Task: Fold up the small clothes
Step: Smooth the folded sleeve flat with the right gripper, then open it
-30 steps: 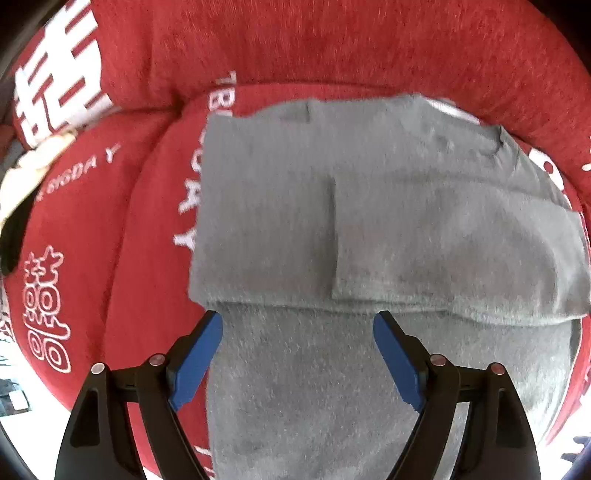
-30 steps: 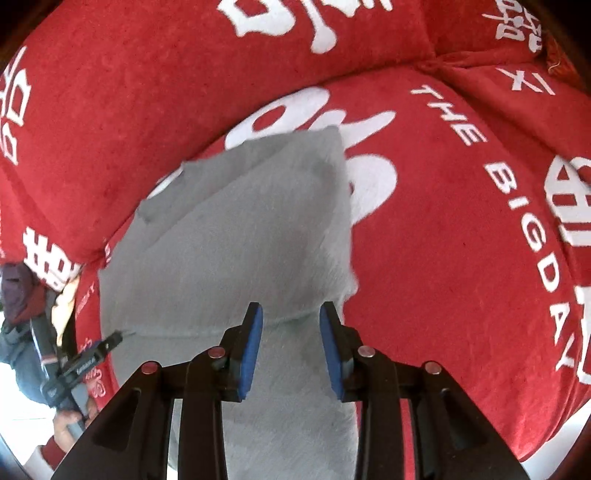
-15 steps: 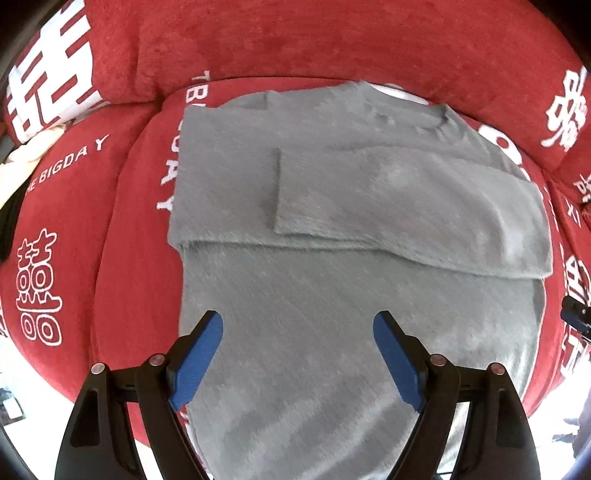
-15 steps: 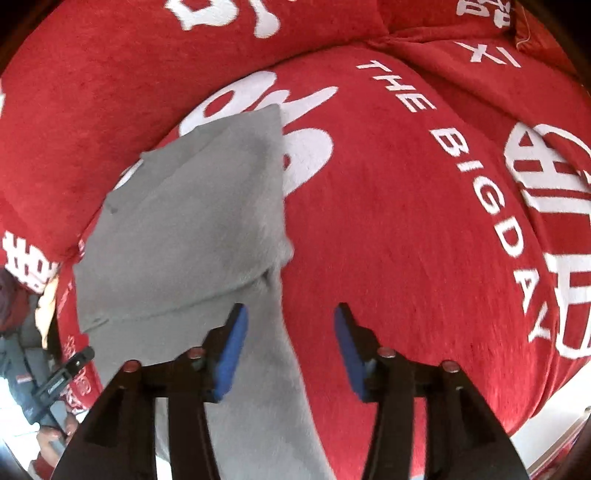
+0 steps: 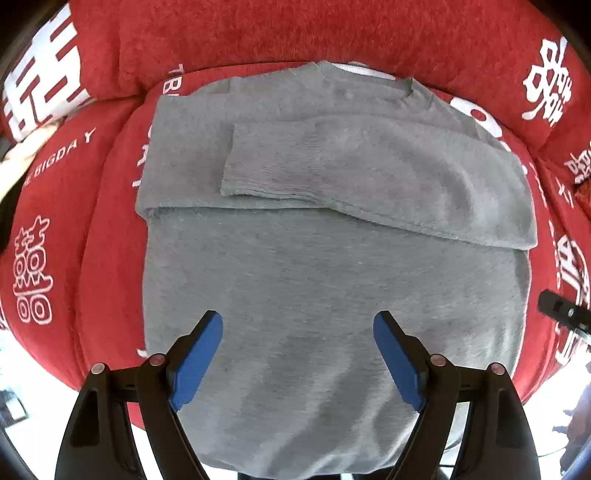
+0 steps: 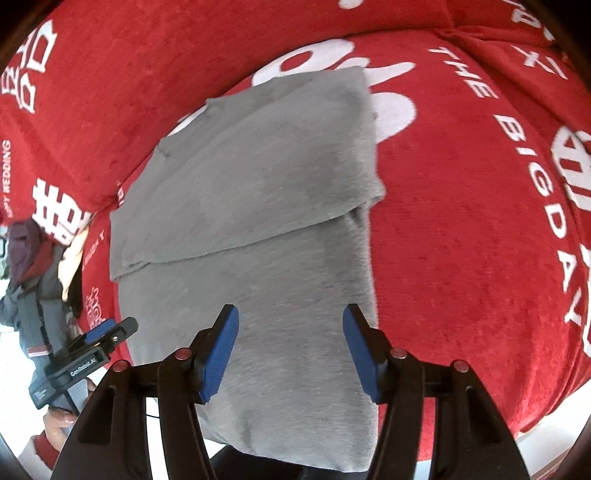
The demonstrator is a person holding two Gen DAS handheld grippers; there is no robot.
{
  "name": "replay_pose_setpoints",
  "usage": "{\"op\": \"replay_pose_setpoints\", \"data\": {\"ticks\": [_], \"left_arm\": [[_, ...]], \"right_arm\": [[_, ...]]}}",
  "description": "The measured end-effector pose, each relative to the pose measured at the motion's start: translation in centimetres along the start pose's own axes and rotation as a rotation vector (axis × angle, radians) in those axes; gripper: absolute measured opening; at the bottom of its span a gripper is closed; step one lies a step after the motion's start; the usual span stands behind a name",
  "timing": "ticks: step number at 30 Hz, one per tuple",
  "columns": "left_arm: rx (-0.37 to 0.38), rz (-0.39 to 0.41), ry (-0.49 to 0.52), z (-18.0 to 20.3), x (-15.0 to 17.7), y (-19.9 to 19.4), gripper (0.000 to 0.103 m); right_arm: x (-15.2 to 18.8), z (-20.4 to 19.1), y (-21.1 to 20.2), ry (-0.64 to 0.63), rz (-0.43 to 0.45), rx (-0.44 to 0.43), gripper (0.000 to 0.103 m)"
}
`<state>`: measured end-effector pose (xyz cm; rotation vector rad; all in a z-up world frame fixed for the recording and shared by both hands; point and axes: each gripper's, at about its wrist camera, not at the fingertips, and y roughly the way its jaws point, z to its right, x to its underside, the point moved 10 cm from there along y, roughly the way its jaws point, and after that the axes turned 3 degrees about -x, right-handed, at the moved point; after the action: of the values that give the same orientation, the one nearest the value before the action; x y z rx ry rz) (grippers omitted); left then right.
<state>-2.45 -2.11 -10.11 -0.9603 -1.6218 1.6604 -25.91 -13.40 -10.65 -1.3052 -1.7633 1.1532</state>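
A grey sweater lies flat on a red cushion, with both sleeves folded across its chest; the top sleeve's cuff points left. My left gripper is open and empty, hovering above the sweater's lower body. In the right wrist view the same sweater runs away from me, hem hanging over the cushion's near edge. My right gripper is open and empty above the sweater's lower right part. The left gripper also shows in the right wrist view, and the right gripper's tip in the left wrist view.
The red cushion with white lettering spreads all around the sweater, and a red backrest rises behind. The cushion's front edge drops off under the hem. A person in dark clothes stands at the left.
Both grippers have pulled back toward the hem, so more of the sweater shows. My right gripper has opened wider. The sweater lies as before.
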Motion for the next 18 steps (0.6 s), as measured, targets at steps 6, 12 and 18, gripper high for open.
{"op": "replay_pose_setpoints", "data": {"ticks": [6,12,18], "left_arm": [[0.006,-0.009,-0.043,1.4,0.7,-0.2,0.085],[0.001,0.012,-0.063,2.2,1.8,-0.7,0.096],[-0.019,0.014,-0.041,1.8,3.1,-1.0,0.103]], "right_arm": [[0.6,-1.4,0.4,-0.055,-0.038,-0.043,0.069],[1.4,-1.8,1.1,-0.095,-0.084,-0.064,0.069],[1.9,-1.9,0.9,-0.106,-0.085,-0.062,0.069]]}}
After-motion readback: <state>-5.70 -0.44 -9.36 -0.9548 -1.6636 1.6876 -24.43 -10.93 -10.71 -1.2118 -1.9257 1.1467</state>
